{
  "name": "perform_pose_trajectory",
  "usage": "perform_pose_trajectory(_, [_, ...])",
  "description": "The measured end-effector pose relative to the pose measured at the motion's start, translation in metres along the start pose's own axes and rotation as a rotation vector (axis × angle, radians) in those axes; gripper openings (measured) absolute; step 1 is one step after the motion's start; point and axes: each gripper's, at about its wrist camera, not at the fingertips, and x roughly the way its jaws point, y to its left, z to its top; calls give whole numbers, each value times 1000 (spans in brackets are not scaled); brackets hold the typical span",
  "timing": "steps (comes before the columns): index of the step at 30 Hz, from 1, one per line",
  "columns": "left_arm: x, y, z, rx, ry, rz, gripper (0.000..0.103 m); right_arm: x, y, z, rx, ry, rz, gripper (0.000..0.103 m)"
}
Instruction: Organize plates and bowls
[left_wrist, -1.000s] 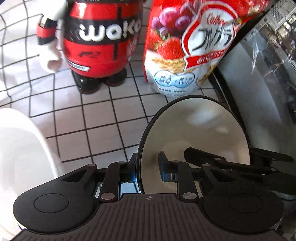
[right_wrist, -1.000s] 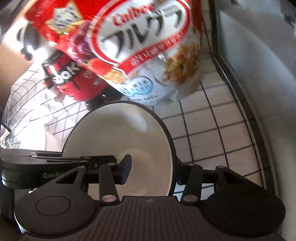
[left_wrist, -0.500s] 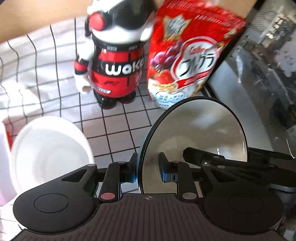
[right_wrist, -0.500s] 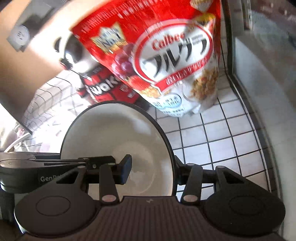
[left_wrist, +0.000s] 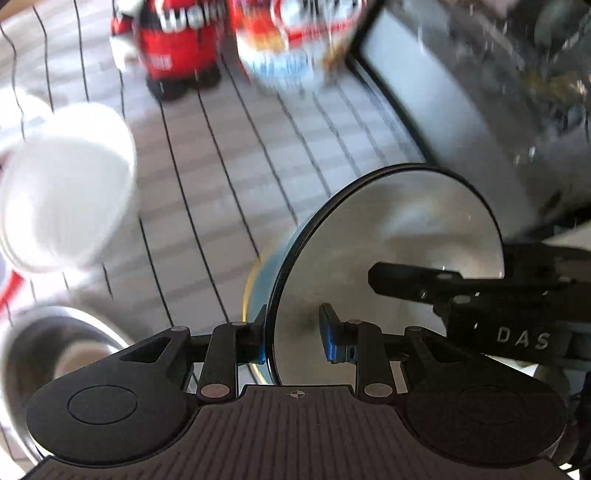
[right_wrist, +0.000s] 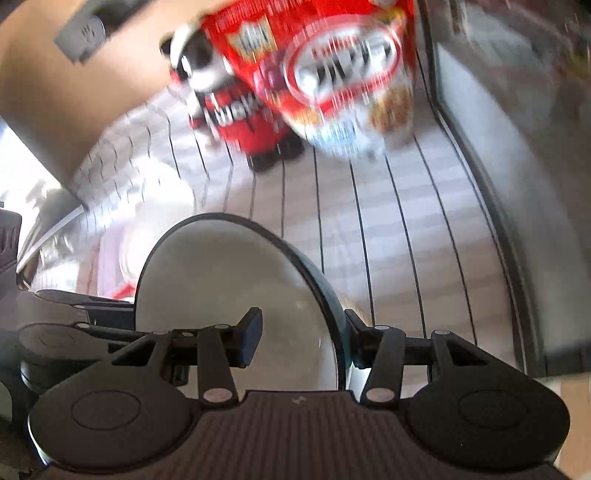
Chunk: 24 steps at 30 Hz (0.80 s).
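A bowl (left_wrist: 388, 240) with a dark rim and pale inside hangs tilted above the checked cloth, held by both grippers. My left gripper (left_wrist: 295, 332) straddles its left rim, one finger outside and one inside. Its jaws are opening, with the wall still between the pads. My right gripper (right_wrist: 301, 332) is shut on the opposite rim of the same bowl (right_wrist: 229, 266). The right gripper (left_wrist: 443, 288) also reaches in from the right in the left wrist view. Under the bowl's left edge shows a blue and yellow rim (left_wrist: 255, 280).
A white bowl (left_wrist: 66, 184) sits left on the checked cloth (left_wrist: 229, 166), with a metal bowl (left_wrist: 55, 350) below it. A red and black figurine (left_wrist: 177, 48) and a red cereal bag (right_wrist: 351, 74) stand at the back. A dark-framed panel (left_wrist: 443, 110) runs along the right.
Both grippers have pulled back with the bowl, so the figurine and bag look smaller and farther. The white bowl, then the metal bowl, came into the left wrist view. Now is motion-blurred.
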Motion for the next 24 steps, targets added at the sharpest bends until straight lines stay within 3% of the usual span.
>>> perform_pose_trajectory(6, [13, 3, -17, 9, 25, -20, 24, 17, -8, -17, 20, 47, -33, 49])
perform_pose_trajectory(10, [7, 1, -15, 26, -20, 19, 23, 19, -13, -17, 26, 49, -26, 50])
perform_pose_trajectory(24, [-29, 16, -11, 53, -159, 23, 23, -5, -13, -12, 14, -8, -13, 54])
